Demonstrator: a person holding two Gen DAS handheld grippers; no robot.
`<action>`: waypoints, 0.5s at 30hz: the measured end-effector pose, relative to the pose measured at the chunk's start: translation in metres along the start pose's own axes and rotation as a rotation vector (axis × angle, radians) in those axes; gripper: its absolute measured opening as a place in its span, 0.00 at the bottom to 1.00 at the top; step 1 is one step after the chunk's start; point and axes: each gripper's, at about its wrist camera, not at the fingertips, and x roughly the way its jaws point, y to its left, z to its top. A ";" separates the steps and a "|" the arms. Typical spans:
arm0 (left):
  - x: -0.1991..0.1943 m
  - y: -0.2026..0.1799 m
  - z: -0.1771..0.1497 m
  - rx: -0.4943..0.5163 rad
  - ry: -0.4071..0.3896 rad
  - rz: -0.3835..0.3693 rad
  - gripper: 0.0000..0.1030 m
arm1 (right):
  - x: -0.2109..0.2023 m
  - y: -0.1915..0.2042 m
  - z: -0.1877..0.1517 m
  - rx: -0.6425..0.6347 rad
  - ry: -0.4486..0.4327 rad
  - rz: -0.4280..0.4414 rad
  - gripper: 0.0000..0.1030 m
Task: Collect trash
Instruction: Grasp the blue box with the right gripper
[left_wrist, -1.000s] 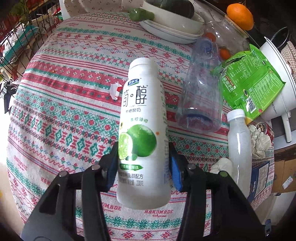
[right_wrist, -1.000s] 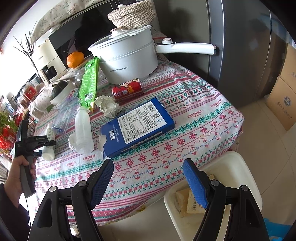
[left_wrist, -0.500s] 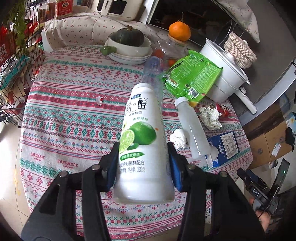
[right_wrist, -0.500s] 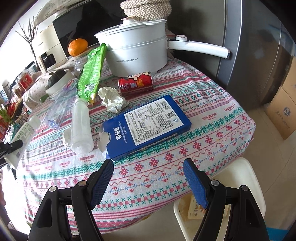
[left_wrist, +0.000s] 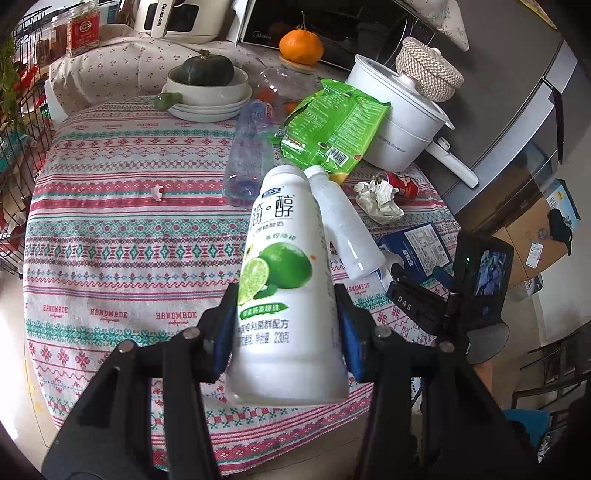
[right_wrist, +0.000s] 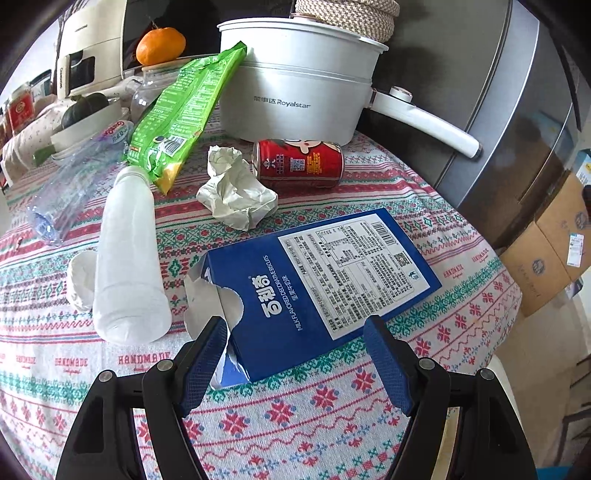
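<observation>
Two grippers in view. Left gripper (left_wrist: 286, 332) pinches a yogurt bottle (left_wrist: 284, 288) at its lower body, pads on both sides, bottle lifted above the table's near edge. Right gripper (right_wrist: 295, 360) has fingers spread wide, nothing pinched, over the near end of a blue box (right_wrist: 317, 291) lying flat near the table's (right_wrist: 295, 424) near edge; torn flap by the left finger. Just left of the box: white bottle (right_wrist: 127, 258) on its side, a small wad touching it. Behind the box: crumpled paper (right_wrist: 236, 195), then red can (right_wrist: 299, 162) on its side. Farther left: clear bottle (right_wrist: 70, 184), green bag (right_wrist: 181, 110) leaning on the white pot (right_wrist: 295, 92) at the far edge.
</observation>
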 end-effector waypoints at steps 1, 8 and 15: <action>0.000 0.000 0.000 0.001 0.002 -0.002 0.49 | 0.003 0.003 0.000 -0.011 -0.003 -0.018 0.75; 0.002 -0.002 0.001 0.007 0.006 -0.008 0.49 | 0.001 0.001 -0.010 -0.090 -0.030 -0.105 0.58; 0.006 -0.017 -0.002 0.039 0.011 -0.011 0.49 | -0.009 -0.047 -0.019 -0.051 -0.026 -0.107 0.20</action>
